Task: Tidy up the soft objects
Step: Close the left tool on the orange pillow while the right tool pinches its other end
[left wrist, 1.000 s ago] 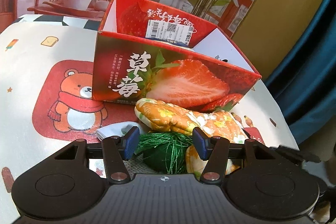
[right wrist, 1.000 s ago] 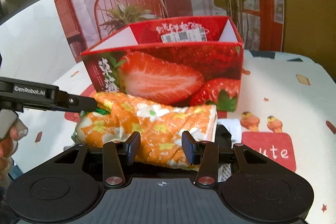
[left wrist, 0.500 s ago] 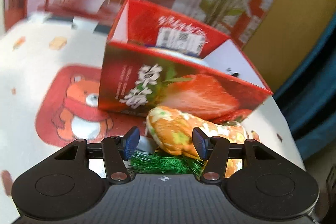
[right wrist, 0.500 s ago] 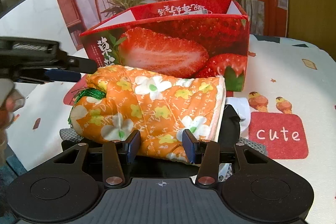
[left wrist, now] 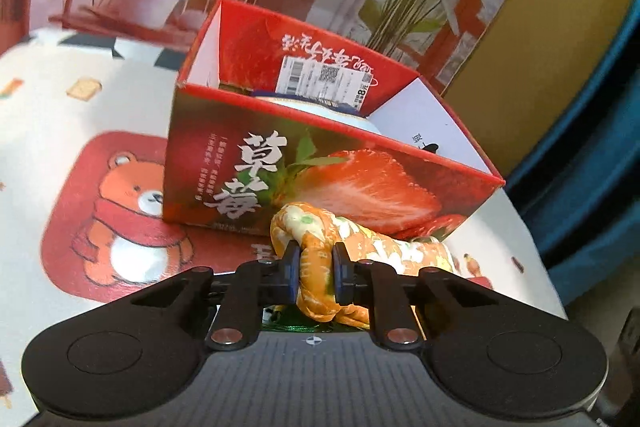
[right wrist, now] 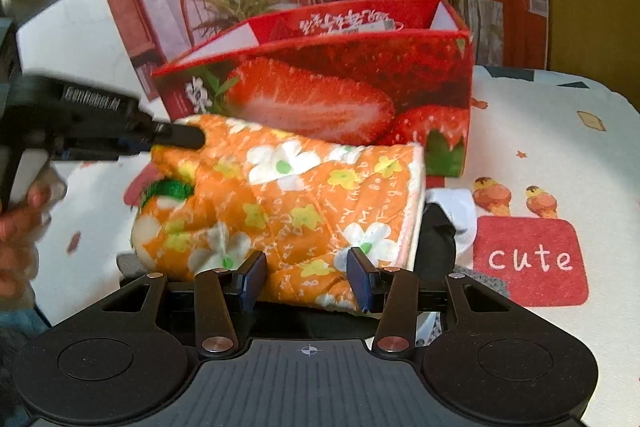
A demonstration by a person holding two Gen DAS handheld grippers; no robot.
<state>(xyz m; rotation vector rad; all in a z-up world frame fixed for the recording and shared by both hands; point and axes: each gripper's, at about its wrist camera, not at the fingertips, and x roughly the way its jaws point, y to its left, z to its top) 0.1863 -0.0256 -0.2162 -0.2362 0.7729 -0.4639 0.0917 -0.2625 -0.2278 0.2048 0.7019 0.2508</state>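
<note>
An orange flowered oven mitt [right wrist: 296,195] lies on a pile of soft things in front of a red strawberry box [right wrist: 344,95]. My left gripper [left wrist: 316,269] is shut on the mitt's tip [left wrist: 316,259]; it also shows in the right wrist view [right wrist: 176,137] at the mitt's left end. My right gripper [right wrist: 306,285] is open, its fingers either side of the mitt's near edge. A green tasselled thing [right wrist: 172,189] peeks from under the mitt. The box [left wrist: 320,163] holds a pale item [left wrist: 320,109].
A white cloth [right wrist: 460,215] and dark fabric [right wrist: 438,247] lie under the mitt's right end. The tablecloth has a bear print [left wrist: 132,219] and a red "cute" patch [right wrist: 528,261]. A blue curtain [left wrist: 592,155] hangs beyond the table's right edge.
My left gripper rose from the green tassel, closed on the mitt's tip and lifted it. The right gripper moved closer to the mitt and stayed open.
</note>
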